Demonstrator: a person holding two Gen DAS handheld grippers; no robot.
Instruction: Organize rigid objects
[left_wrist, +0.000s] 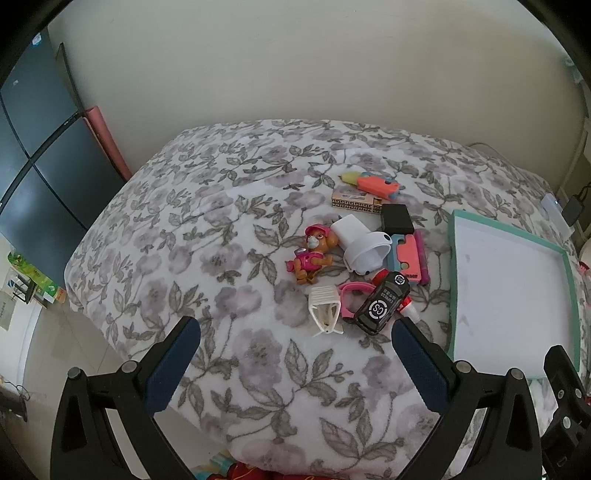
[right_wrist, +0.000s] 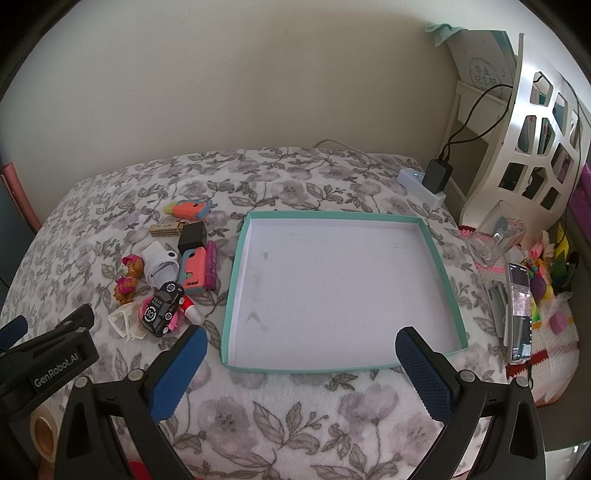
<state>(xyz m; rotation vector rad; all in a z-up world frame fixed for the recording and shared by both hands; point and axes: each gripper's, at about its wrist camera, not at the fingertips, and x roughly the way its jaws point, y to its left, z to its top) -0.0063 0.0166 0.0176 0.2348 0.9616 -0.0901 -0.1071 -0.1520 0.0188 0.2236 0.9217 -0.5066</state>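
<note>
1. Your left gripper (left_wrist: 295, 334) was spread wide and held nothing, hovering over the floral blanket (left_wrist: 229, 236) just short of the toy pile.
2. Your right gripper (right_wrist: 300, 345) was likewise wide and empty, its fingers framing the near edge of the tray (right_wrist: 236, 258).
3. You had one tray, teal-rimmed with a white floor, lying flat on the blanket to the right of the pile, with nothing in it.
4. One black car (left_wrist: 382, 304) lay at the near end of the pile, resting on one pink band (left_wrist: 349, 295) and one red-and-white tube (left_wrist: 406, 308).
5. One white clip (left_wrist: 323, 310) lay just left of the car, touching the band.
6. One dog figure (left_wrist: 314, 253) in pink lay on its back at the pile's left side, beside one white cup-shaped piece (left_wrist: 360, 243).
7. You had two coral-and-blue toys: one (left_wrist: 404, 258) between the white piece and one magenta stick (left_wrist: 421, 254), the other (left_wrist: 376, 184) at the far end.
8. One black box (left_wrist: 396, 218) and one gold-patterned box (left_wrist: 354, 202) sat side by side between those two toys.
9. All the toys lay outside the tray.
</note>
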